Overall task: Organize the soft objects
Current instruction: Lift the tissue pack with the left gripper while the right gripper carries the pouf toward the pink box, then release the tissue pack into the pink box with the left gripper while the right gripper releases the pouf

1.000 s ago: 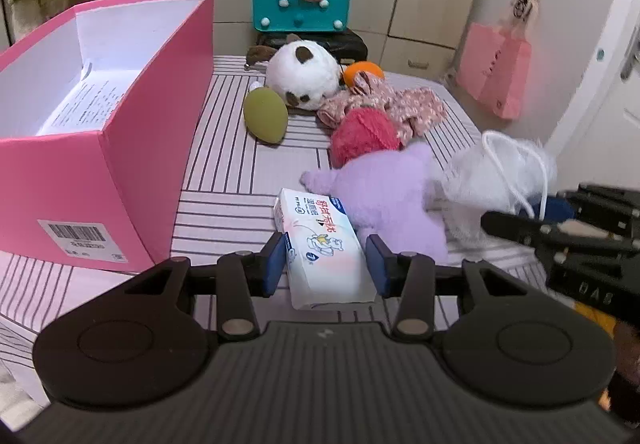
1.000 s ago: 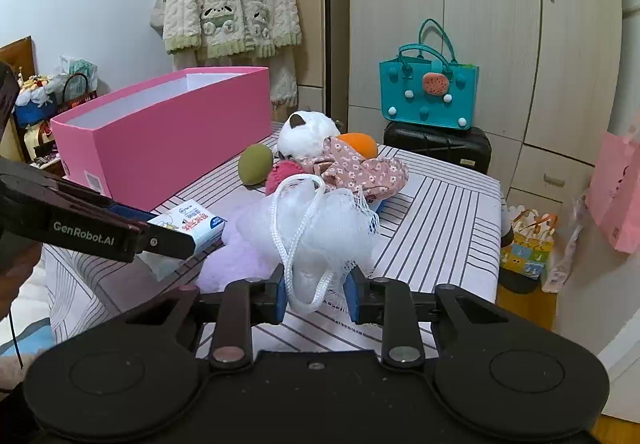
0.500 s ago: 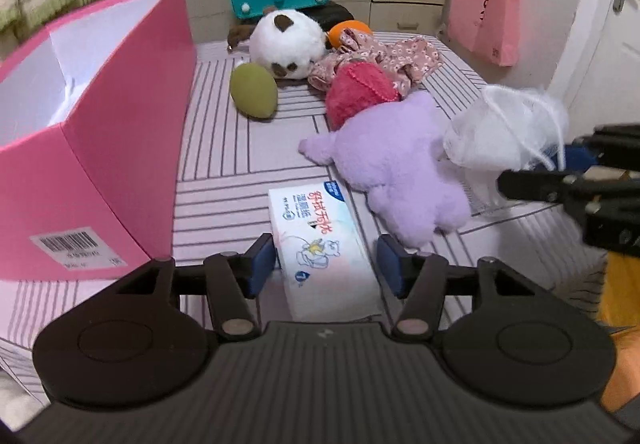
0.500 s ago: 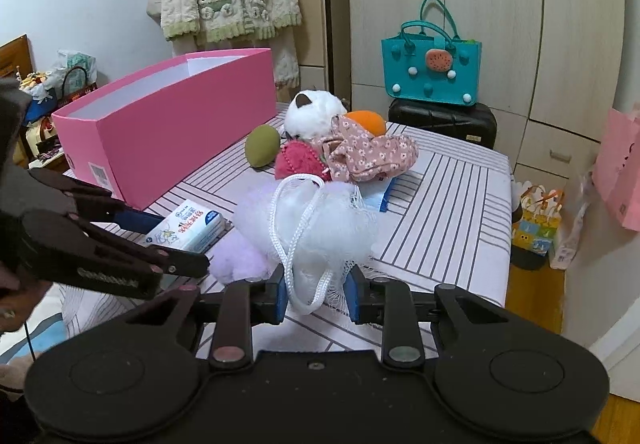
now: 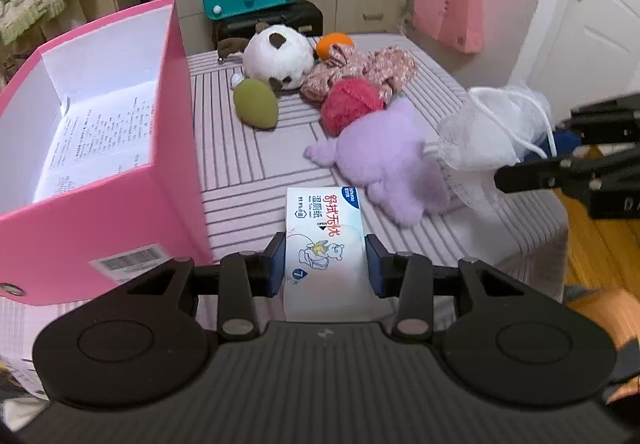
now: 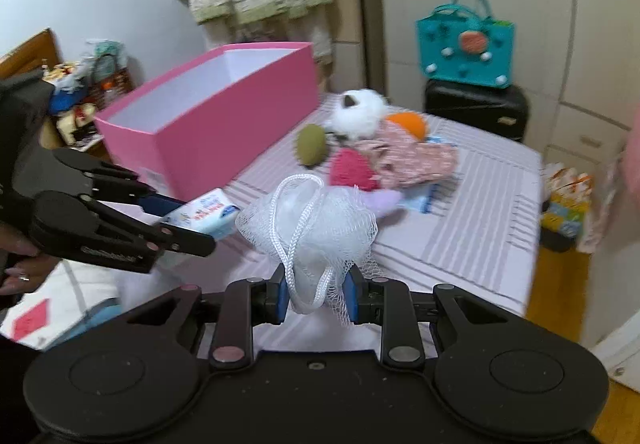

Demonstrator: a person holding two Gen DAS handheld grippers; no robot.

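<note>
Having just closed, the left gripper pinches the wipes pack near the table's front edge, the right gripper clamps the lifted mesh pouf, so both look ready for the pink box.

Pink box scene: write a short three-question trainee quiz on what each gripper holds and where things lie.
1. True or false: the pink box already holds a plush toy.
2. Which thing is the right gripper shut on? A) white mesh pouf B) purple plush C) green oval toy
3. Fill in: the left gripper grips the ____ pack.

Key: 1 false, only a printed sheet shows inside; 2 A; 3 tissue.
</note>
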